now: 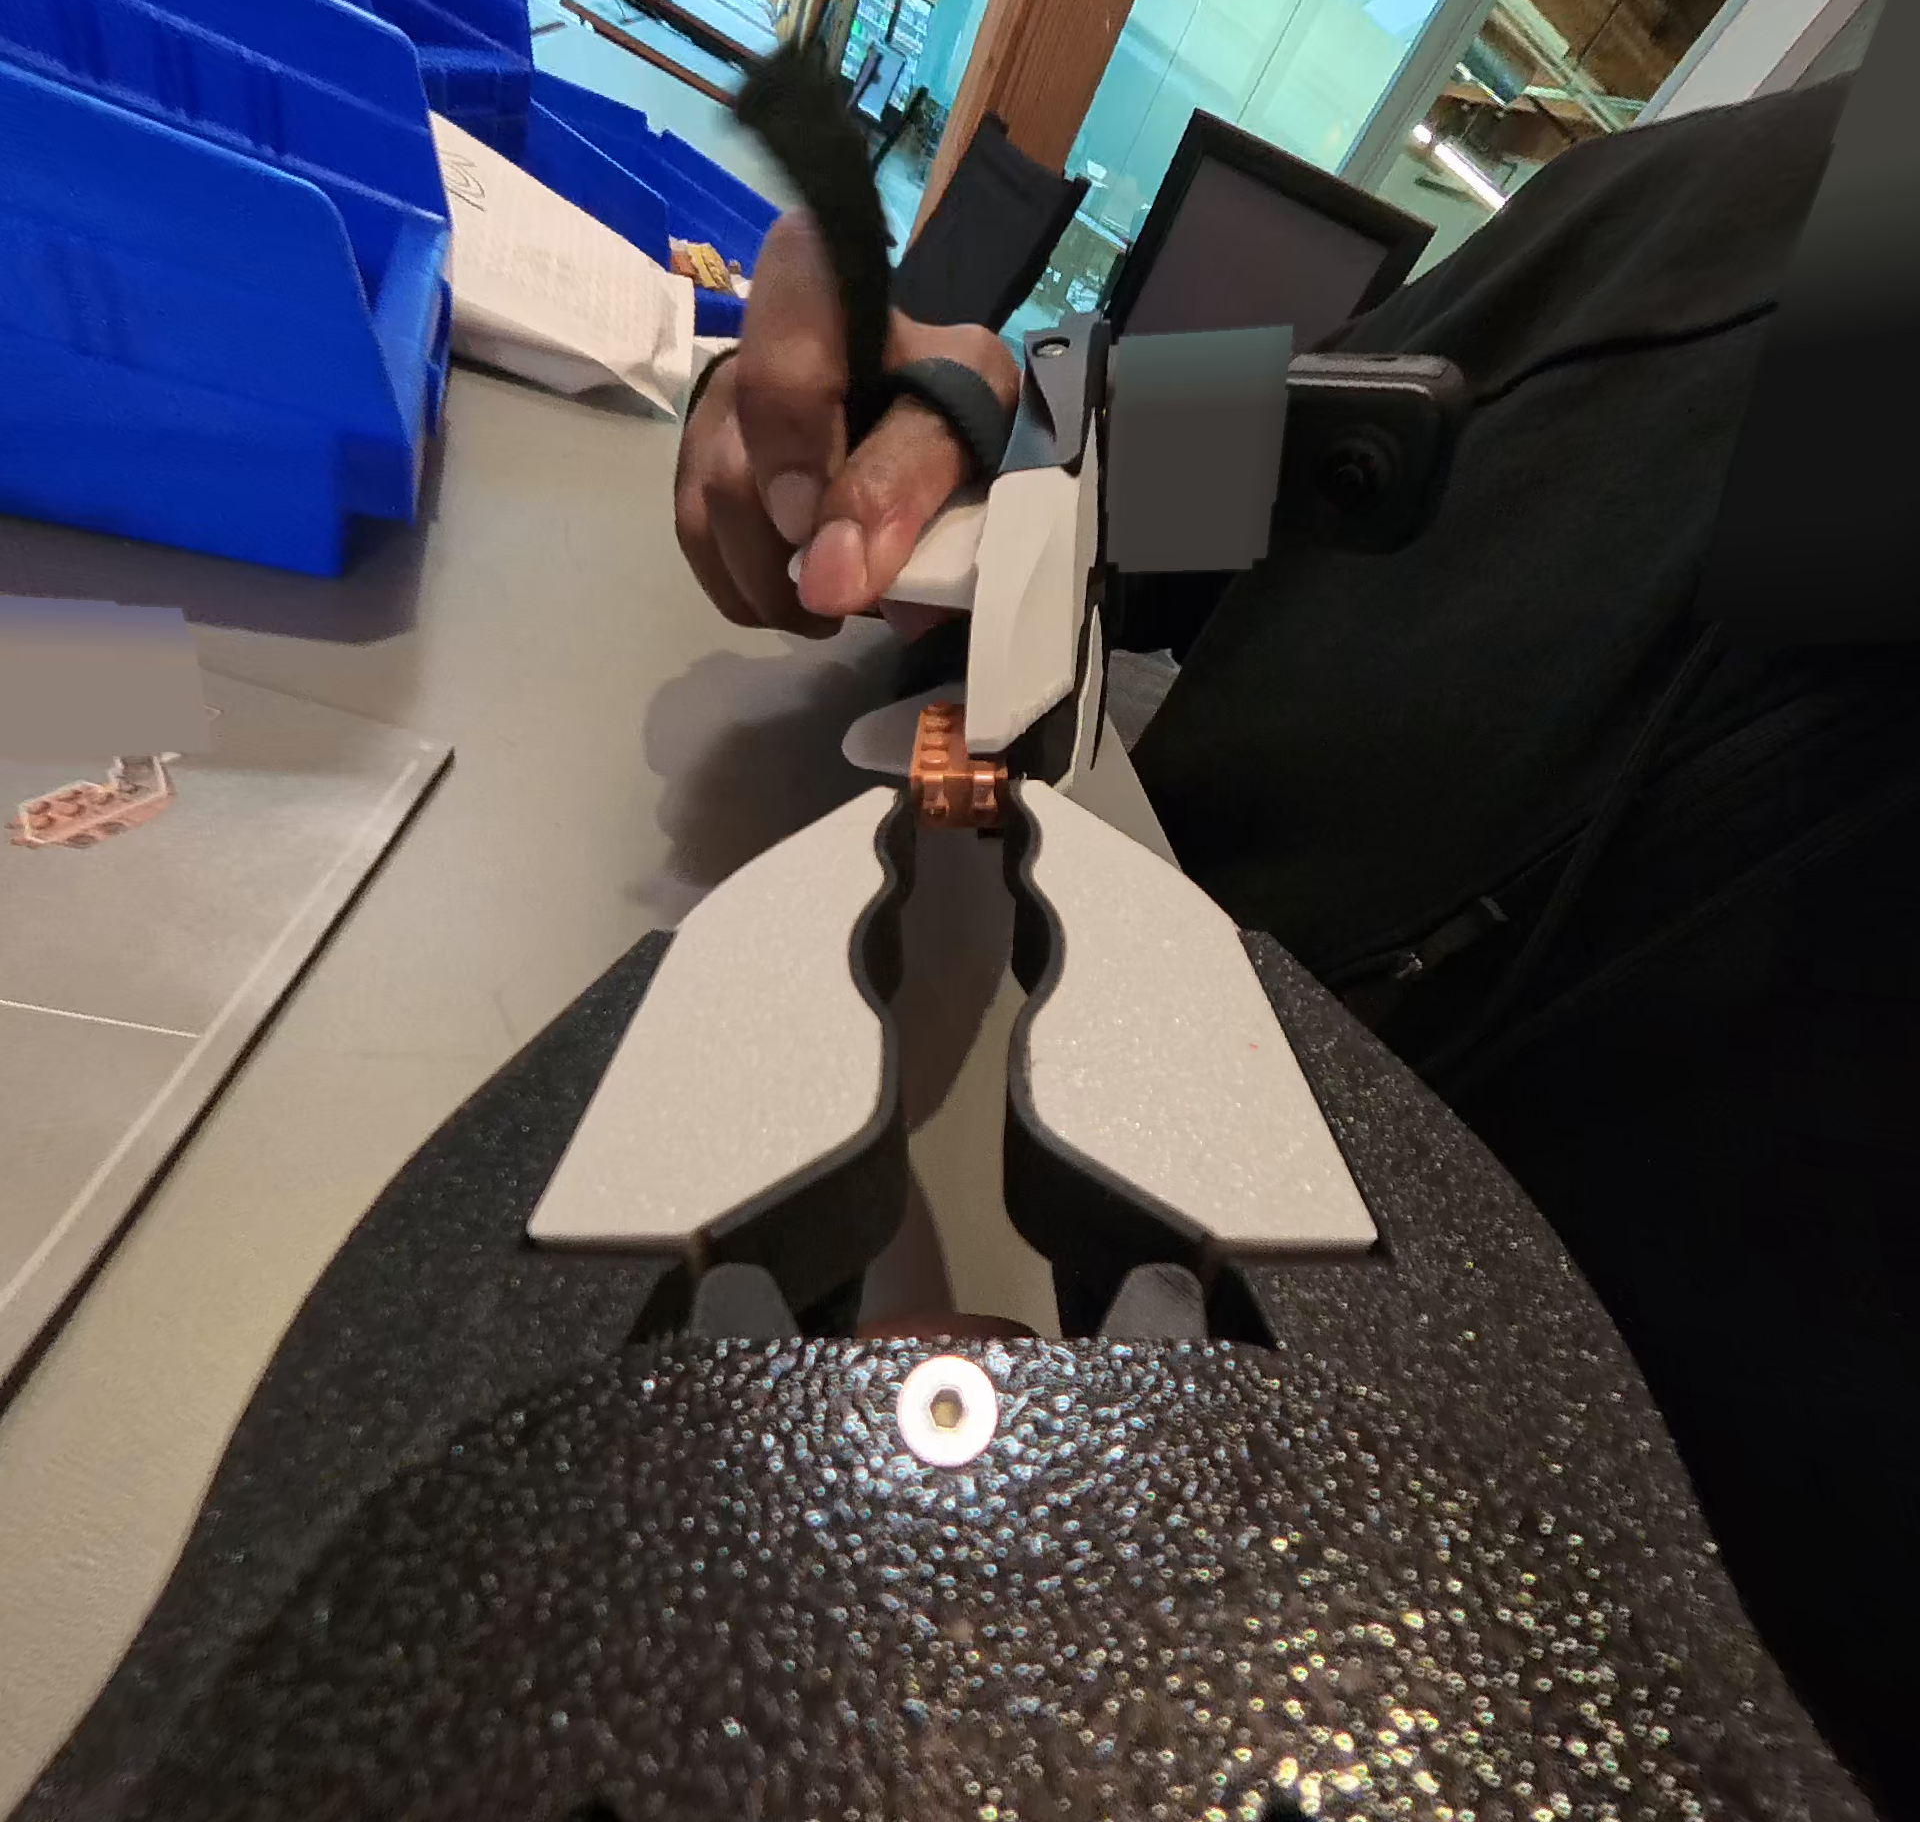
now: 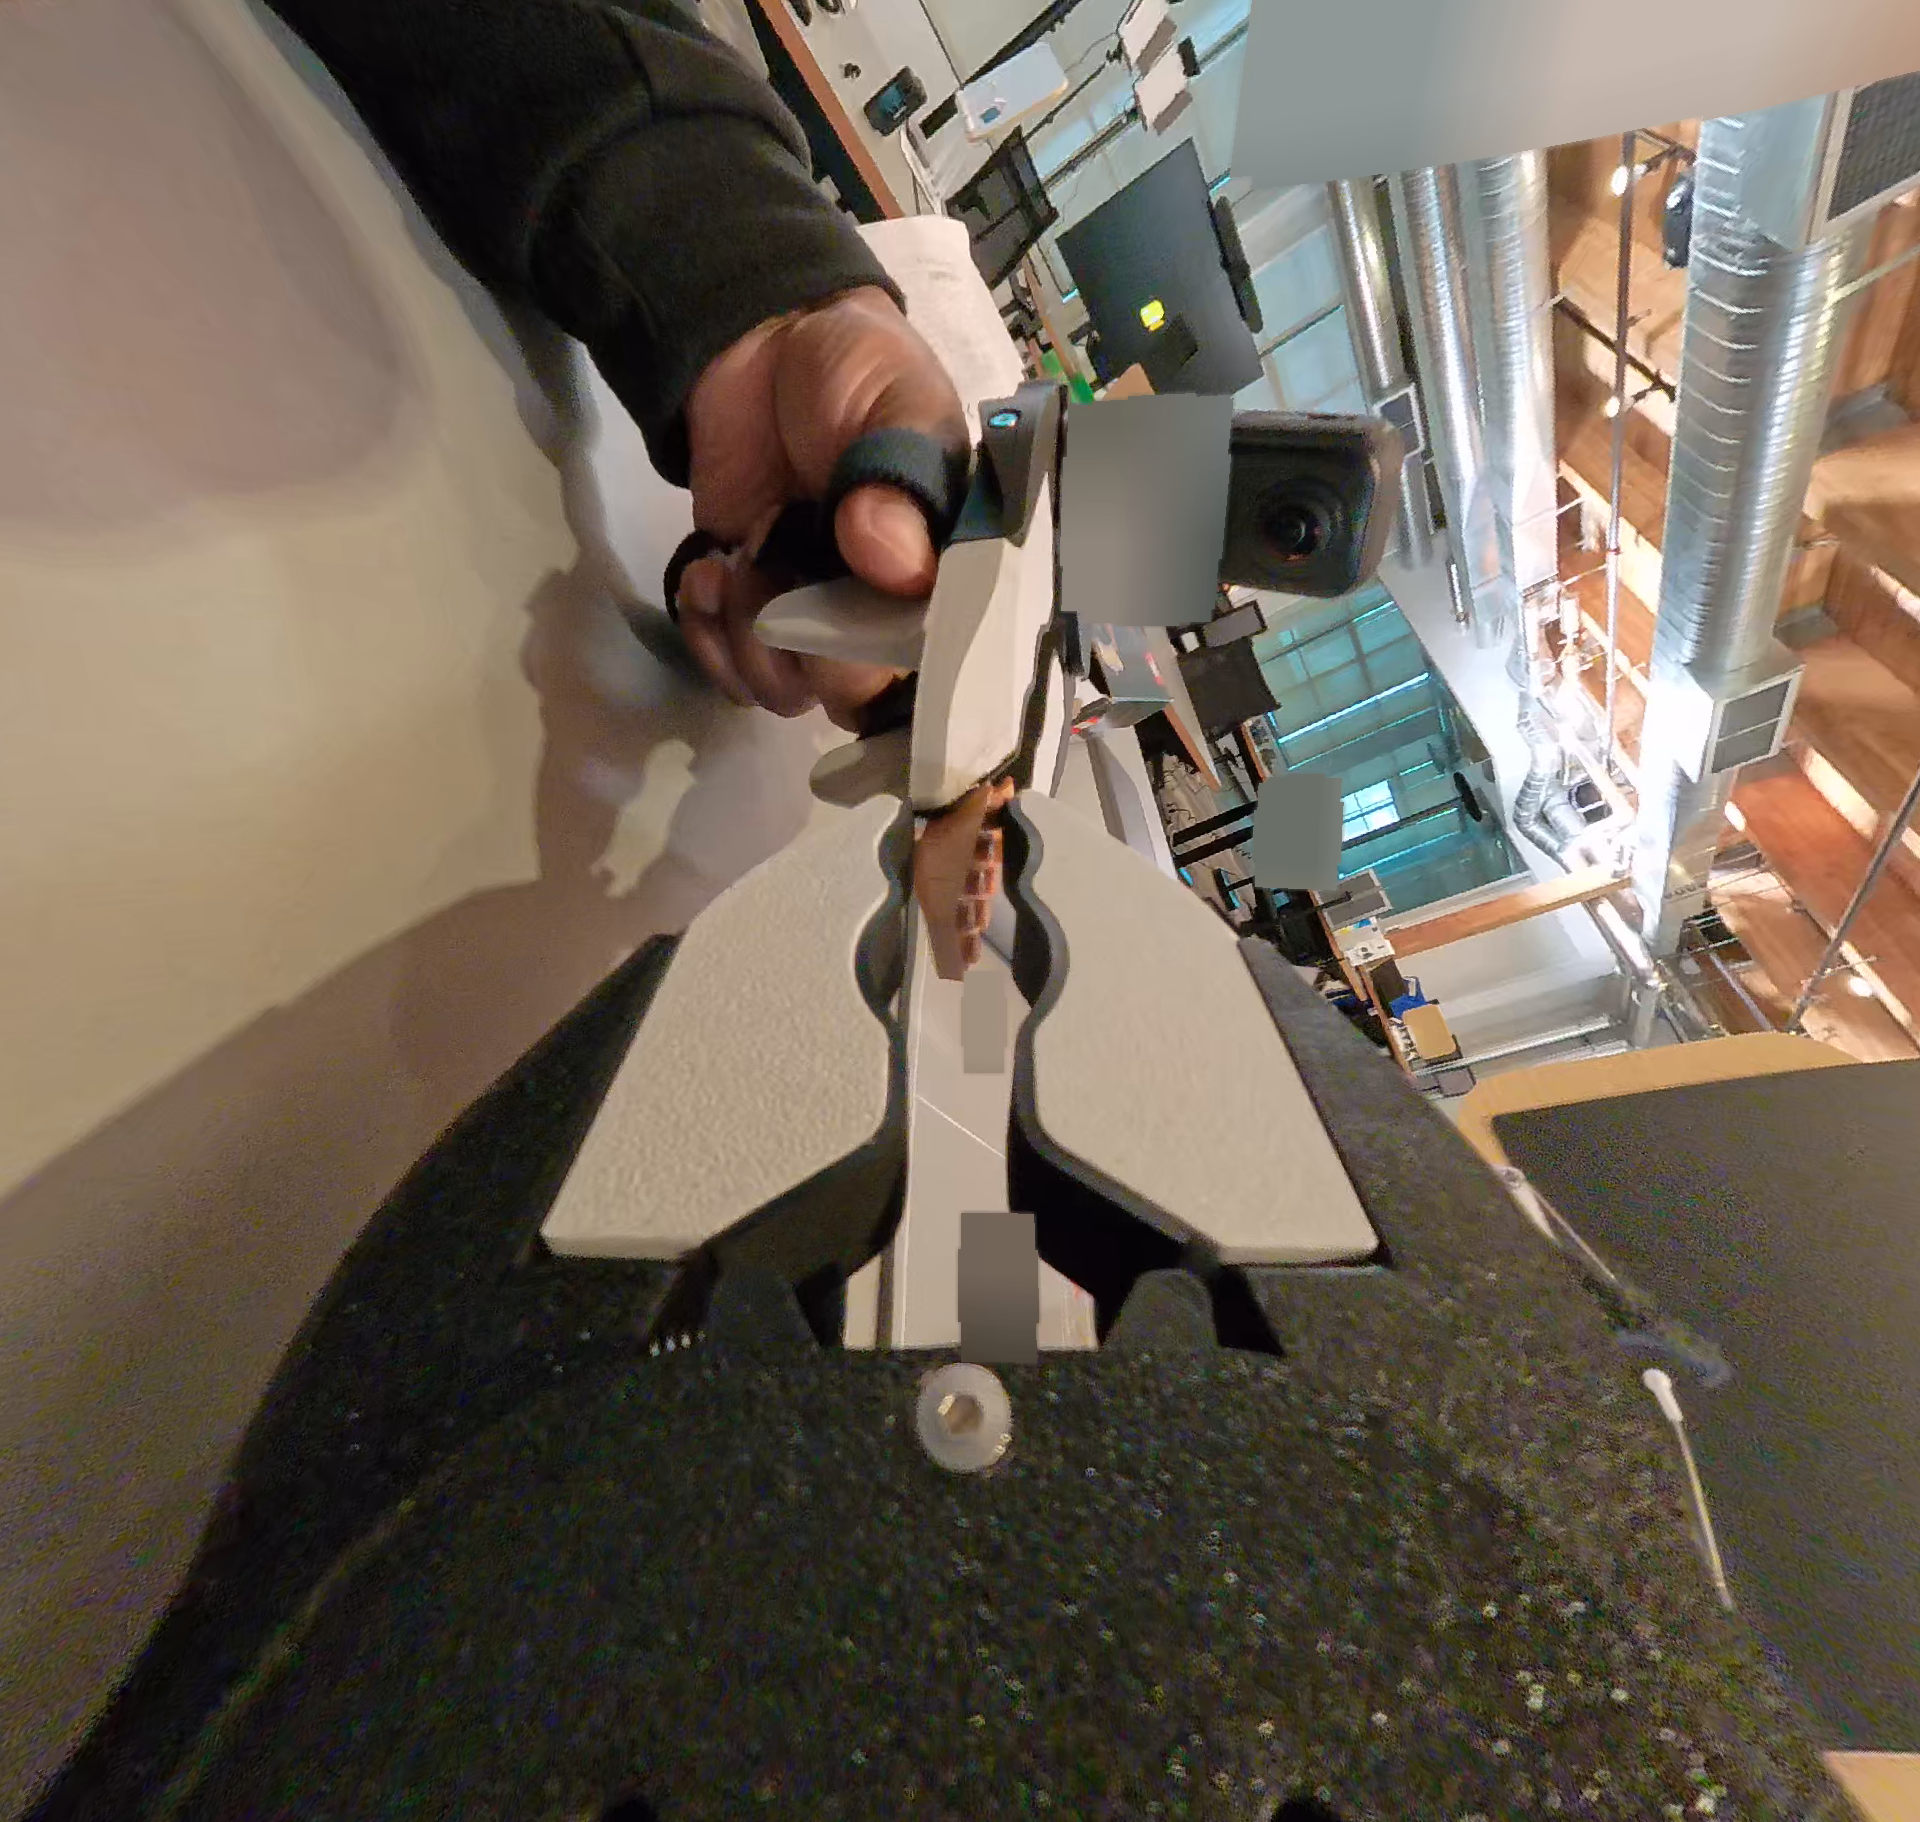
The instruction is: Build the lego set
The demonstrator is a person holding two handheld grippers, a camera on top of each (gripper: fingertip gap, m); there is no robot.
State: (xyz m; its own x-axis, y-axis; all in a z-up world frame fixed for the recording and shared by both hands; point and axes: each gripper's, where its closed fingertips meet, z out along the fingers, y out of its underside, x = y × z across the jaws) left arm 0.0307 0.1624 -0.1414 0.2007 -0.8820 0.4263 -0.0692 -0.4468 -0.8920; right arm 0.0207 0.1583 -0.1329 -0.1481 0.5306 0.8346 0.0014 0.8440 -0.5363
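Here both tools [image 1: 958, 804] [image 2: 961, 873] pinch one copper brick [image 1: 951, 785].

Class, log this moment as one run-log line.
left gripper: shut on copper brick piece | right gripper: shut on same piece | above grey table

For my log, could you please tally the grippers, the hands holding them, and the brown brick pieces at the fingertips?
Grippers: 2, left gripper, right gripper
Hands: 2, right hand, left hand
Brown brick pieces: 2, studded plate, small piece
Total: 6
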